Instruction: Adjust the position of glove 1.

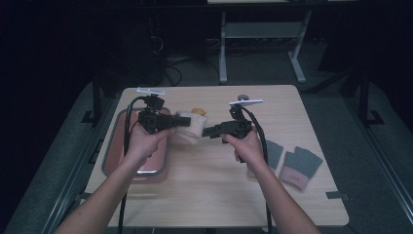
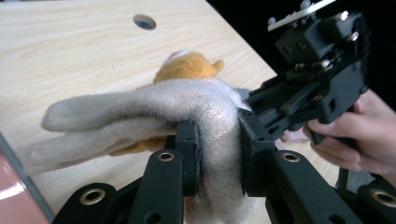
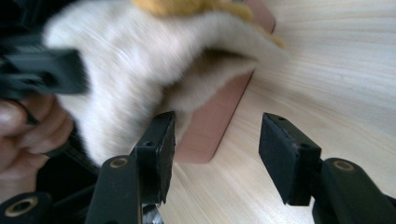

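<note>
The left gripper (image 1: 182, 122) is clamped on a cream sock (image 1: 191, 127), held up off the counter (image 1: 272, 195) between the two hands. In the left gripper view its jaws pinch a thick fold of the sock (image 2: 154, 109), the fleece bulging out above and below the pads; the rest of the sock trails off to the left in two soft lobes. An orange plush bit (image 2: 187, 65) sits just behind the sock, touching it; whether it belongs to the sock or lies inside it cannot be told.

The right gripper (image 1: 207, 131) points at the sock from the other side, its tip just beside the cloth. In the right gripper view its jaws (image 3: 215, 154) stand fairly wide with nothing between the pads; the sock (image 3: 140, 60) hangs just above and to the left of the left pad, very close, though contact cannot be told through the blur. Bare counter (image 3: 336, 70) shows through the gap.

A pink tray (image 1: 160, 168) with a grey rim lies on the counter under the left hand (image 1: 143, 141). Two grey socks with pink cuffs (image 1: 299, 168) lie flat near the counter's right edge, well apart from the held one, beside the right hand (image 1: 246, 146)
</note>
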The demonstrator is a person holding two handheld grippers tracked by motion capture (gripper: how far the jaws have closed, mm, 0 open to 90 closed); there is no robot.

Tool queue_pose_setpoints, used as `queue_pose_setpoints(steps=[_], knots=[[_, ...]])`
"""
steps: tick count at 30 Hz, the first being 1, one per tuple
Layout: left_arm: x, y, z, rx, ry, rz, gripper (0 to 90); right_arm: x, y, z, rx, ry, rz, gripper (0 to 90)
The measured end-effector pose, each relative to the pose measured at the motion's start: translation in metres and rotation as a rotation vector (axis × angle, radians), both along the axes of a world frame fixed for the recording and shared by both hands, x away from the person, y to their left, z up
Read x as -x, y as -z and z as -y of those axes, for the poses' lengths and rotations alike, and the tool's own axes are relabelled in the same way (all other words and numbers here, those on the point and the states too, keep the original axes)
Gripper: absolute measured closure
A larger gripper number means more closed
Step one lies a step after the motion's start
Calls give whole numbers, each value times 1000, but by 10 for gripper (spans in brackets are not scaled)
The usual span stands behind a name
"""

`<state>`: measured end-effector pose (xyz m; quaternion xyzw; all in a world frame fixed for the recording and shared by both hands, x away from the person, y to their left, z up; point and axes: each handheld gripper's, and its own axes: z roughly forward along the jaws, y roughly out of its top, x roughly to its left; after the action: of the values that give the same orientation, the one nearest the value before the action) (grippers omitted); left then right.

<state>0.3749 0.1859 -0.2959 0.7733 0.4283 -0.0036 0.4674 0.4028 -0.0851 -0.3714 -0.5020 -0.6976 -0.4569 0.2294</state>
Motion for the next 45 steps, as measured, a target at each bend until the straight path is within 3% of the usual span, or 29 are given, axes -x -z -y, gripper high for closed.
queue_pose_setpoints(steps=[5, 12, 28, 34, 45], knots=[[1, -9, -12, -3, -9, 17, 730, -4, -2, -16, 48, -32, 12, 469], [3, -19, -32, -10, -29, 30, 730, -8, -3, -32, 48, -55, 18, 467], [5, -23, -74, -17, -94, 35, 729, -14, -7, -53, 73, -90, 37, 463], [1, -13, -88, -32, -113, 10, 730, -15, -7, -56, 79, -95, 38, 462], [-6, 21, -112, -59, -162, -77, 729, -15, -6, -56, 92, -100, 42, 455]])
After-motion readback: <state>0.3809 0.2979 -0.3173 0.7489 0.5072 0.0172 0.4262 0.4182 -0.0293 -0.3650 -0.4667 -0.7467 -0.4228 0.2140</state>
